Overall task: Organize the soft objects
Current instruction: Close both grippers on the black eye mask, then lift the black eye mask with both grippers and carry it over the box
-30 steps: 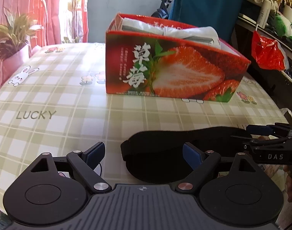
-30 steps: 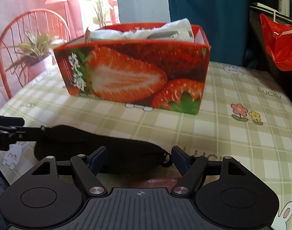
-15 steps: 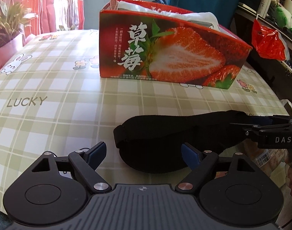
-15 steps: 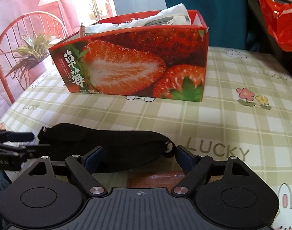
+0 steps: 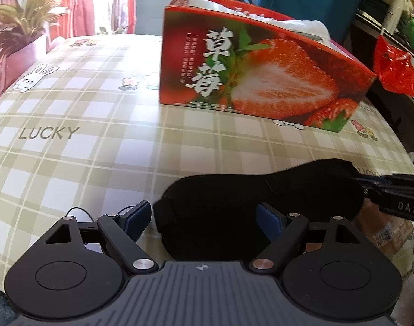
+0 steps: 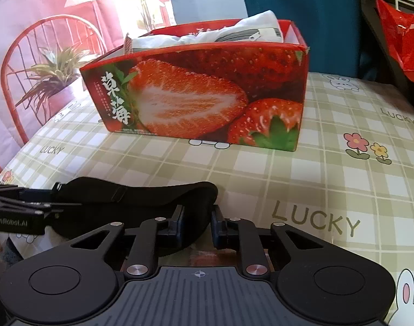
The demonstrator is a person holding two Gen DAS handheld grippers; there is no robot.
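Since a second ago my right hand-held gripper [image 6: 197, 224] has closed right down on the black eye mask [image 5: 234, 217], pinching its right end, where before its fingers stood wide on either side of it. Both cameras have also lifted a bit, so the strawberry box [image 6: 201, 103] sits lower in frame than it did.

My left hand-held gripper [image 5: 204, 217] is wide, blue pads [image 5: 137, 216] either side of the mask's left end, not touching it as far as I can see. Idea is one side clamps while the other lines up, so the floppy thing doesn't sag or fold when it comes up.

The mask lies along the near edge of the checked surface [image 5: 84, 149], strap on top, well short of the box. It might already be slightly off the cloth on the right end, hard to say from this angle.

That box is clearly where the soft stuff goes: white folded fabric [image 6: 207, 35] and a zip pouch are already stacked in it, poking above the rim. So I reckon the mask goes on top of that pile next, once my left side gets its own grip or just leaves it to the right.
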